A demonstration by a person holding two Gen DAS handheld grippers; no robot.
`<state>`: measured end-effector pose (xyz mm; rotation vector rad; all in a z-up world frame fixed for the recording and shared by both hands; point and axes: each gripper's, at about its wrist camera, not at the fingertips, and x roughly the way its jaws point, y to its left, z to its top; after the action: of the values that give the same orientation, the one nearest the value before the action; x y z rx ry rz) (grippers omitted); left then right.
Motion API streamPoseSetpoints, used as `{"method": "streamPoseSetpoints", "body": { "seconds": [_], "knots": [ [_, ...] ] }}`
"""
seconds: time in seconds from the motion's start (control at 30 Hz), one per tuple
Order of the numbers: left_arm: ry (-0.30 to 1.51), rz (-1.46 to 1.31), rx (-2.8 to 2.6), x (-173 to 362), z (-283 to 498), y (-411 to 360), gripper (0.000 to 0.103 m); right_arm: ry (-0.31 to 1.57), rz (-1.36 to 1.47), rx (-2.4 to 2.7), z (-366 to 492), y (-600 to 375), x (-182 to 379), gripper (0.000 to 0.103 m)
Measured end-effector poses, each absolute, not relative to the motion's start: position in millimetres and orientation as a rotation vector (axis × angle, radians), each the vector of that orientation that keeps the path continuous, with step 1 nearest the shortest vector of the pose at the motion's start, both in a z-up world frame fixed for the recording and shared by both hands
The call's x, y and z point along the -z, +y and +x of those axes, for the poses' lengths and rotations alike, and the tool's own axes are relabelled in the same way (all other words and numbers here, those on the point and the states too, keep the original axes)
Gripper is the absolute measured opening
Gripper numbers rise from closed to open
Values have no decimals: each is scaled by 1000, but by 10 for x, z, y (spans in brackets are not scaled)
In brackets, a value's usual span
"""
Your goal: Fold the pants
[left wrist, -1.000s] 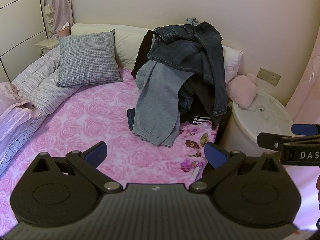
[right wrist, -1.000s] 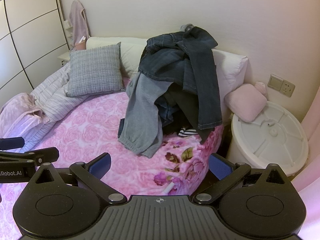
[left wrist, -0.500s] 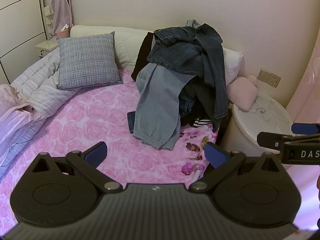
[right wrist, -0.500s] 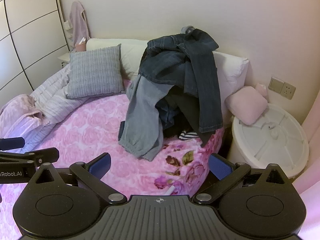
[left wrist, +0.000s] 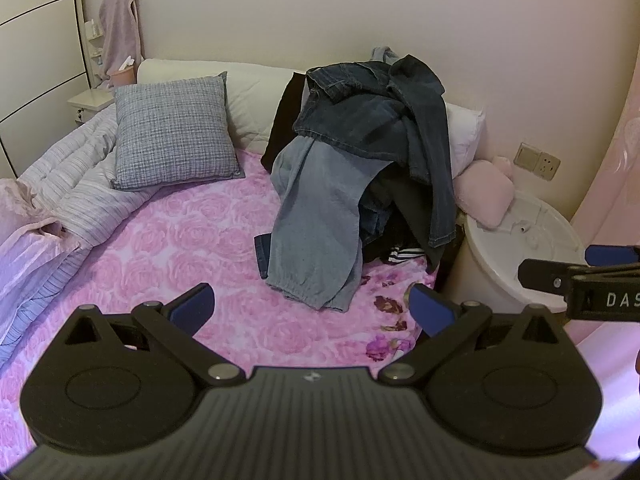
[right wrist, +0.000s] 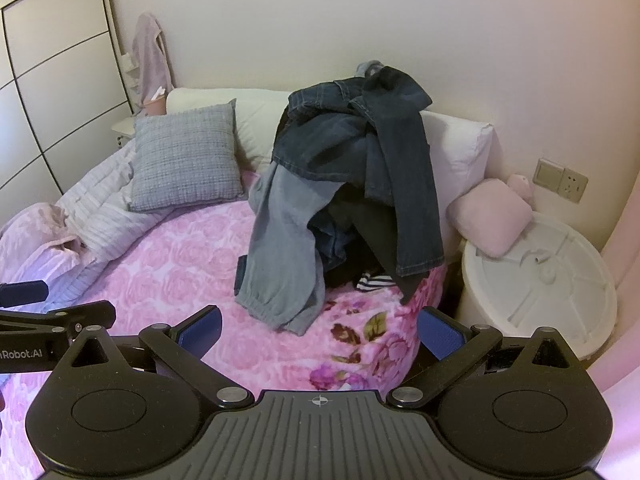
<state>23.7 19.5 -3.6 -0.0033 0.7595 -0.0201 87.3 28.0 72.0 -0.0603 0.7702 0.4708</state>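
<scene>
Denim pants [left wrist: 360,152] heap between grey cushion [left wrist: 174,132] and pink pillow [left wrist: 482,194].

Readable markings, two entries:

1. "DAS", white capitals cut off by the frame edge; you find it on the side of the right hand-held gripper [left wrist: 600,280], in the left wrist view.
2. "Robot.AI", white lettering with its start cut off; you find it on the left hand-held gripper [right wrist: 36,332], in the right wrist view.
</scene>
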Motion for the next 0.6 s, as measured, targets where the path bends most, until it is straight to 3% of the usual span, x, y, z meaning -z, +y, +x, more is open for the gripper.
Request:
{"method": "streamPoseSetpoints", "body": {
  "seconds": [0.6],
  "knots": [
    [766,-16,29,88,485,376,102,770,-61,-449,998,468,-701,101]
  ]
}}
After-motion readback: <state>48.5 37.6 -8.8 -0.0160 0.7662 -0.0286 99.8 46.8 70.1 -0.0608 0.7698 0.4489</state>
